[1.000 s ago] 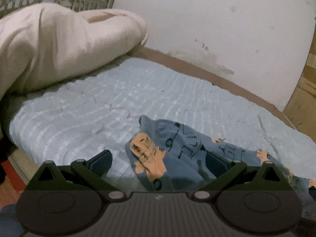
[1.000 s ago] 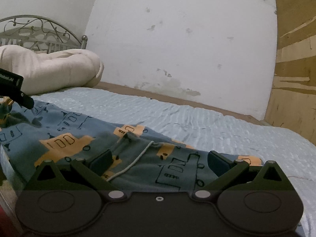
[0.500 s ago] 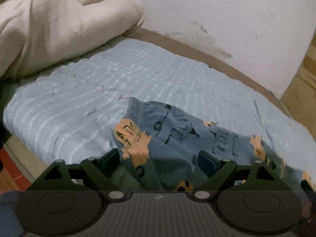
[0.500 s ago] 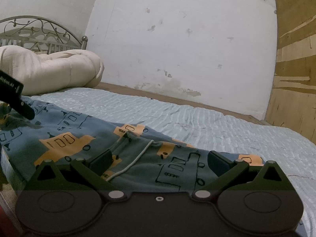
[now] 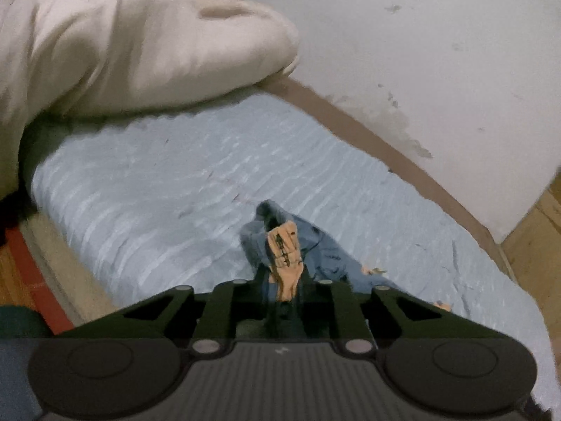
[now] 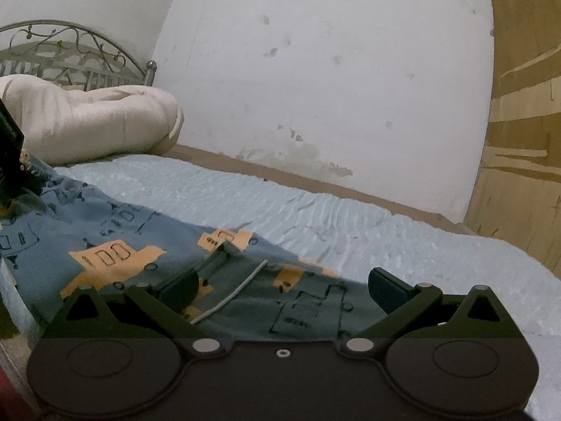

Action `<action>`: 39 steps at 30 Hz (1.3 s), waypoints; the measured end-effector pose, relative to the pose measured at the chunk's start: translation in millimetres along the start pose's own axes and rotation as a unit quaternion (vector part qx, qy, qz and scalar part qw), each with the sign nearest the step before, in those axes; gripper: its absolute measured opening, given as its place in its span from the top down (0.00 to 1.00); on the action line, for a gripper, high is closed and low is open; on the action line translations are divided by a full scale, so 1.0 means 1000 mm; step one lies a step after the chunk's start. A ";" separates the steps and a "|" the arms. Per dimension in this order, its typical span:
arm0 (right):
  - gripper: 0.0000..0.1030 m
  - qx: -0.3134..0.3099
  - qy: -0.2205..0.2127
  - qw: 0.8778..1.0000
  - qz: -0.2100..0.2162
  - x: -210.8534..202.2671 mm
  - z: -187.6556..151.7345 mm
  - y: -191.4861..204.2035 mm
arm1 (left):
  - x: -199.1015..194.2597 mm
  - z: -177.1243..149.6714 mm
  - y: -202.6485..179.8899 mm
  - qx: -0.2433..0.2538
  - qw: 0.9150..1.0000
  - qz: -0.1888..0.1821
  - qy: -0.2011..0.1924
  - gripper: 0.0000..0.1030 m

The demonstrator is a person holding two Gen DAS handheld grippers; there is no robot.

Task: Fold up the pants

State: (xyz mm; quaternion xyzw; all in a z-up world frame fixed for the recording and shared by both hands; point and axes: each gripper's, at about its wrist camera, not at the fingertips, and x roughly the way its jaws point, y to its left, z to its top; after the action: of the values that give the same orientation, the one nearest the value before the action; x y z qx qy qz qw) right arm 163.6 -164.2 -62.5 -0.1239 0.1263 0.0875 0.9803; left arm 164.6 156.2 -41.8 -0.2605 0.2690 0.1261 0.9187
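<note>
Blue pants with orange vehicle prints (image 6: 115, 242) lie spread on the light blue bed sheet (image 6: 315, 210). My left gripper (image 5: 282, 291) is shut on a bunched leg end of the pants (image 5: 284, 252), lifted slightly off the sheet. It also shows at the far left of the right wrist view (image 6: 10, 147). My right gripper (image 6: 284, 287) is open, its fingers straddling the waistband and its white drawstring (image 6: 242, 287), low over the cloth.
A cream duvet (image 5: 122, 45) is piled at the head of the bed by a metal headboard (image 6: 70, 52). A white wall (image 6: 333, 70) runs along the far side, wooden panelling (image 6: 522, 105) on the right. The bed's near edge and floor (image 5: 31, 263) lie left.
My left gripper has closed on the leg end of the pants and raised it, bunching the cloth. The right gripper has stayed open over the waistband.
</note>
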 end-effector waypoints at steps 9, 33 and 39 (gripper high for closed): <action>0.01 -0.011 -0.015 1.000 -0.017 -0.023 0.008 -0.024 | -0.035 -0.008 -0.081 0.152 0.984 -0.064 -0.064 0.88; 0.01 0.057 0.044 0.980 -0.188 -0.096 -0.020 -0.164 | -0.055 -0.148 -0.265 0.428 0.863 -0.269 -0.010 0.87; 0.01 0.080 0.059 0.972 -0.211 -0.097 -0.031 -0.186 | -0.044 -0.176 -0.273 0.465 0.844 -0.268 0.017 0.63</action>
State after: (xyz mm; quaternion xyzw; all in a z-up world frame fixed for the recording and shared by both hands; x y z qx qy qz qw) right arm 101.5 -363.2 -24.3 -0.0735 0.1616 -0.1394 0.9742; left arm 154.9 -171.1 -31.5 0.1329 0.2317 -0.2689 0.9254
